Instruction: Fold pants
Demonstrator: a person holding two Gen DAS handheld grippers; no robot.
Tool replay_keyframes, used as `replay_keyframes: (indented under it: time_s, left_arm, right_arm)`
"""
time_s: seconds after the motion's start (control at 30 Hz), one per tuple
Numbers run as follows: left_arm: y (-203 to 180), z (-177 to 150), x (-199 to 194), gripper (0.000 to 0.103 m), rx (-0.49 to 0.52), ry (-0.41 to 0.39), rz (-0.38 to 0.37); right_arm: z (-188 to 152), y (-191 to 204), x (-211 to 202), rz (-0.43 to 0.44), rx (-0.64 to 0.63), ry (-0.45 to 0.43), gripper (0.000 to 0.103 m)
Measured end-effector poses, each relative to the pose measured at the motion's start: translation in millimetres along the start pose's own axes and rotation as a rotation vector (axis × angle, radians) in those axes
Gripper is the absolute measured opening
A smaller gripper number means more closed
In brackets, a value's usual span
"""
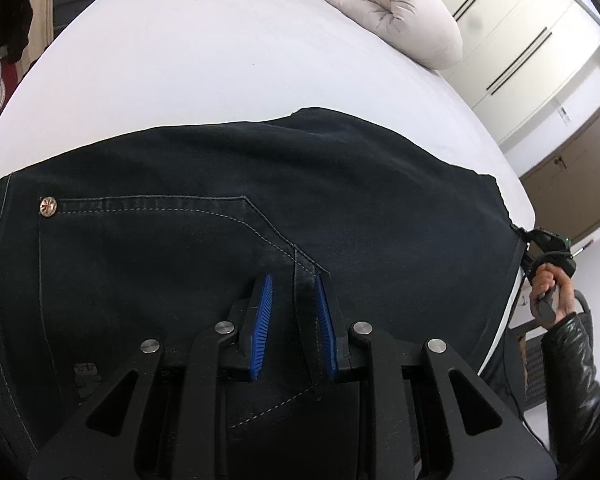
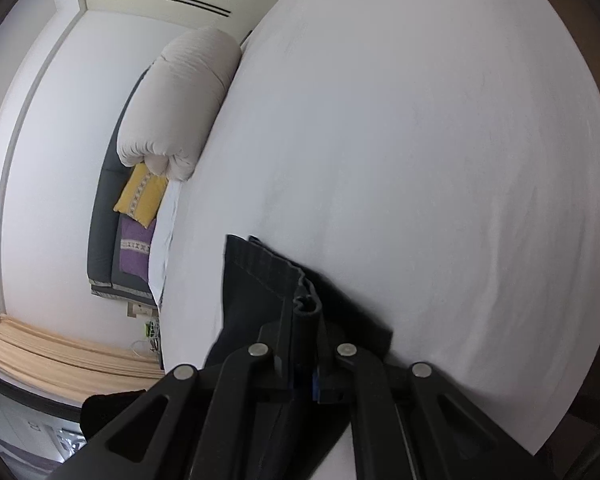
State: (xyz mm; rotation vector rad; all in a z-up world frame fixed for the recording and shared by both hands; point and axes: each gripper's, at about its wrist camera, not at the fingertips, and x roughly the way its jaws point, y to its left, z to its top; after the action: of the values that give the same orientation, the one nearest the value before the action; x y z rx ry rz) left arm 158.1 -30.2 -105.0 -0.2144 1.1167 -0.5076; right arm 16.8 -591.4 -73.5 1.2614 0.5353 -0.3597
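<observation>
I work in a bedroom, on a bed with a white sheet [image 1: 220, 60]. The dark pants [image 1: 260, 184] lie across the near part of it, the pocket side up, one leg seemingly over the other. My left gripper [image 1: 294, 312] is down on the seat area; the blue pads [image 1: 265, 304] stand apart on both sides of a seam and do not pinch it. My right gripper [image 2: 304, 344] is clenched on the bunched hem end [image 2: 306, 308] of the pants, which is lifted a little over the sheet. I judge the lengthwise fold is done and the crosswise fold, hems toward waist, is only starting. At one o'clock in the left view a rolled duvet [image 1: 396, 12] lies well apart.
</observation>
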Motion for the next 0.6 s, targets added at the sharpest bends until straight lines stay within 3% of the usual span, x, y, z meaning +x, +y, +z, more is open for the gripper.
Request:
replay_keyframes:
  time_s: [0.27, 0.43, 0.47, 0.53, 0.57, 0.6]
  left_arm:
    - [7.6, -7.7, -10.3, 0.021, -0.023, -0.04, -0.011]
    - [17.8, -15.2, -18.2, 0.021, -0.046, -0.063, -0.017]
    - [19.0, -16.8, -19.7, 0.021, -0.047, -0.069, -0.018]
    - [22.0, -18.1, -21.4, 0.021, -0.057, -0.07, -0.018]
    - [22.1, -17.8, -23.5, 0.021, -0.06, -0.075, -0.014]
    - [20.9, -17.0, -26.0, 0.021, -0.056, -0.084, -0.01]
  right_arm:
    - [-3.2, -10.0, 0.2, 0.002, -0.035, -0.027, 0.001]
    - [-4.5, -5.8, -15.1, 0.013, -0.03, -0.049, 0.005]
    - [-4.6, -3.0, -25.0, -0.021, -0.02, -0.077, 0.012]
    - [-8.0, 8.2, -49.7, -0.123, -0.008, -0.16, 0.042]
    - [-14.1, 19.0, -64.1, -0.177, -0.01, -0.215, 0.062]
    - [-21.3, 32.2, -71.5, -0.177, -0.042, -0.23, 0.064]
